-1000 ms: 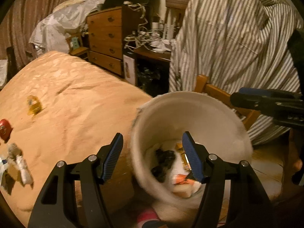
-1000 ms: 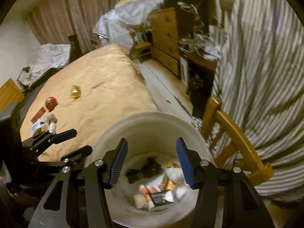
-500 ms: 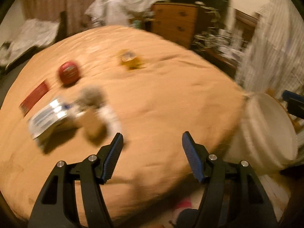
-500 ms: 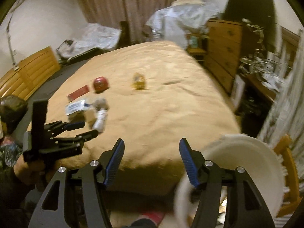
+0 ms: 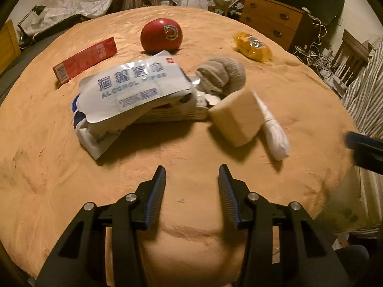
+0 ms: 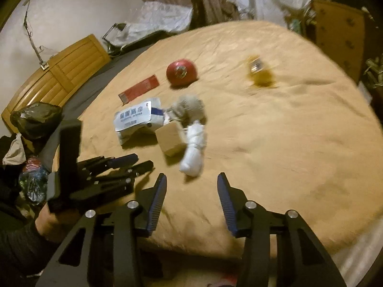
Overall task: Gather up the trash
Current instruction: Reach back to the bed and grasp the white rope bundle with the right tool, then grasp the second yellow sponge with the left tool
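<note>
On the tan bed cover lie an alcohol wipes pack, a small cardboard box, a rolled white sock, a grey sock ball, a red box, a red round packet and a yellow wrapper. My left gripper is open and empty just short of the box and wipes pack. My right gripper is open and empty, near the white sock. The left gripper also shows in the right wrist view.
A wooden dresser and a desk with cables stand beyond the bed at the right. A striped cloth hangs at the far right. A wooden headboard and a black bag are at the left.
Both grippers have swung away from the white bin to the bed. The left one has moved in close to the wipes pack and cardboard box. Both stay open.
</note>
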A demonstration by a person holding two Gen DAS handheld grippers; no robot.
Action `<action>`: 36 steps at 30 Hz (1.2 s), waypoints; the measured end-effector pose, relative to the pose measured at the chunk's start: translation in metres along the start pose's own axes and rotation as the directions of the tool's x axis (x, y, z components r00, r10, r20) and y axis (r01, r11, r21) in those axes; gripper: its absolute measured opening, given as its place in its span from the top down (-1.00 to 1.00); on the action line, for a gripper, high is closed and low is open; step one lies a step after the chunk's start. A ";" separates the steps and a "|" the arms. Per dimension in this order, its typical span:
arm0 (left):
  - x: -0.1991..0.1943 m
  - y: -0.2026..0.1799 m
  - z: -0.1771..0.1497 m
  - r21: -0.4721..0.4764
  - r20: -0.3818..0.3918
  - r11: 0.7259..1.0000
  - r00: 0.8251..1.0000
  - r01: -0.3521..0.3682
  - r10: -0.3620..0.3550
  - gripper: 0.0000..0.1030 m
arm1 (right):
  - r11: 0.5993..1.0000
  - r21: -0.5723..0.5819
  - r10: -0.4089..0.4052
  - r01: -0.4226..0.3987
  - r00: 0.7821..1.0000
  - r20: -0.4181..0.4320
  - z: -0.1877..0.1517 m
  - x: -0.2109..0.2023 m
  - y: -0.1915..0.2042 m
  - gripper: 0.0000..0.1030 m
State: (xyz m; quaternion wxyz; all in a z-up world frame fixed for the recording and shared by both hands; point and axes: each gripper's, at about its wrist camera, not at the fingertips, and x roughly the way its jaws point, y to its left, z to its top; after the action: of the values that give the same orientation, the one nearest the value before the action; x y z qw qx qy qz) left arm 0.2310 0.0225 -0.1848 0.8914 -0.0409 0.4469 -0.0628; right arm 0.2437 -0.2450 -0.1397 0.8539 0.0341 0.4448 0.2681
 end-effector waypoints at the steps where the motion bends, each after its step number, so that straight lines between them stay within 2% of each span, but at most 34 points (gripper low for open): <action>1: 0.001 0.001 0.000 0.003 0.003 1.000 1.000 -0.002 0.002 0.13 | 1.000 -0.001 0.006 -0.006 1.000 -0.013 0.003 0.013 0.002 0.17; 6: 0.003 0.010 0.000 0.023 0.010 1.000 1.000 0.012 -0.013 0.14 | 1.000 0.008 0.019 -0.018 0.997 -0.074 0.021 0.070 0.006 0.23; 8: 0.003 0.009 0.002 0.036 0.016 0.999 1.000 0.022 -0.022 0.14 | 1.000 -0.005 -0.009 0.008 0.996 -0.085 0.026 0.085 0.006 0.38; 9: 0.005 0.009 0.003 0.042 0.019 0.999 0.999 0.027 -0.028 0.14 | 1.000 -0.009 -0.024 0.023 0.996 -0.086 0.027 0.087 0.003 0.54; 12: 0.005 0.003 0.006 0.072 0.031 0.996 0.998 0.052 -0.055 0.13 | 0.998 -0.004 -0.055 0.055 0.996 -0.071 0.025 0.082 -0.007 0.59; 16: 0.009 -0.010 0.011 0.119 0.036 0.989 0.995 0.085 -0.090 0.12 | 0.994 0.016 -0.109 0.110 0.992 -0.056 0.019 0.061 -0.029 0.59; 18: 0.009 -0.018 0.014 0.140 0.044 0.986 0.994 0.096 -0.103 0.02 | 0.990 0.028 -0.134 0.136 0.989 -0.059 0.014 0.050 -0.044 0.59; 26: 0.010 -0.042 0.034 0.209 0.088 0.973 0.989 0.102 -0.122 -0.20 | 0.990 0.030 -0.135 0.137 0.988 -0.074 0.008 0.039 -0.063 0.58; 31: 0.016 -0.047 0.044 0.235 0.090 0.968 0.990 0.087 -0.111 -0.19 | 0.989 0.017 -0.148 0.149 0.986 -0.072 0.010 0.043 -0.060 0.53; 34: 0.018 -0.049 0.044 0.242 0.087 0.966 0.990 0.089 -0.113 -0.04 | 0.985 -0.002 -0.173 0.173 0.983 -0.066 0.013 0.047 -0.057 0.39; 36: 0.019 -0.051 0.042 0.246 0.088 0.965 0.990 0.088 -0.113 0.04 | 0.983 -0.015 -0.182 0.181 0.981 -0.068 0.014 0.049 -0.055 0.40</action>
State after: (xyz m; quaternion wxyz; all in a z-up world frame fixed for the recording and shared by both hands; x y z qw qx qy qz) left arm 0.2722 -0.0295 -0.1677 0.9069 0.0422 0.3875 -0.1599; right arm 0.3004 -0.2652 -0.1839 0.8591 -0.0196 0.4740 0.1919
